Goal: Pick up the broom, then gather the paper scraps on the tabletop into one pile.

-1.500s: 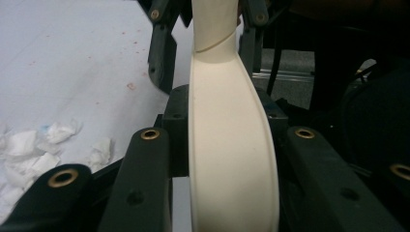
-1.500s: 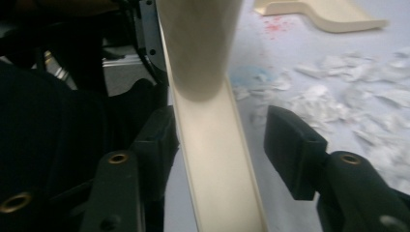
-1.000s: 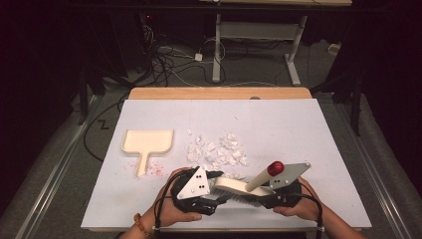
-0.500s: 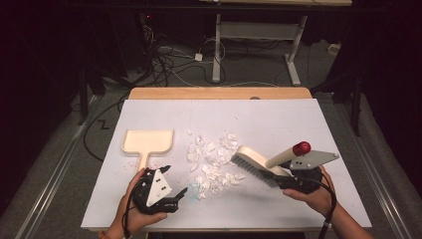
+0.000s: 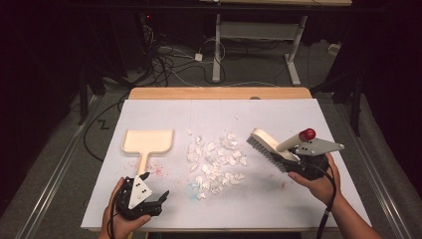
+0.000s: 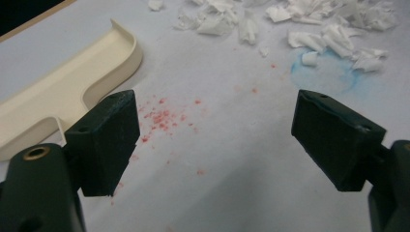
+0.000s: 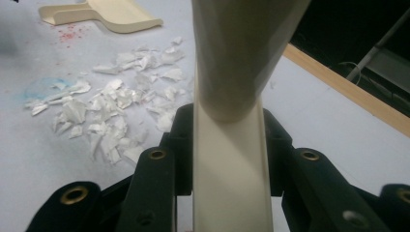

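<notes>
Brush: the cream plastic hand brush with dark bristles [image 5: 268, 145] is clenched by its handle in my right gripper [image 5: 311, 162]; in the right gripper view the handle [image 7: 229, 169] runs straight up between the two jaws. I judge the grip sits on the handle so that the bristle head leads out ahead of the claw.
Brush attitude: the head is off the sheet, tilted, bristles facing down and toward the scraps, just beside their right edge; that reads to me as poised for a sweeping stroke.
Scraps: the loose heap of torn white paper pieces [image 5: 216, 162] lies between my two claws, ahead and to the left of the right one, ahead and to the right of the left one.
Dustpan: the cream plastic dustpan with a short handle [image 5: 148, 142] lies flat, ahead of my left gripper [image 5: 142, 196], its handle pointing back toward that claw, which I judge makes it easy to take up.
Left claw: released, jaws wide apart and holding nothing, low over the sheet; the dustpan's handle lies just outside its left jaw.
Surface: the white sheet covering the table [image 5: 308, 114] carries red specks [image 6: 162, 118] between the left jaws and a faint blue smear [image 6: 319, 72] under the nearest scraps.
Far edge: a bare wooden strip [image 5: 219, 93] marks the table's end, well beyond both claws.
</notes>
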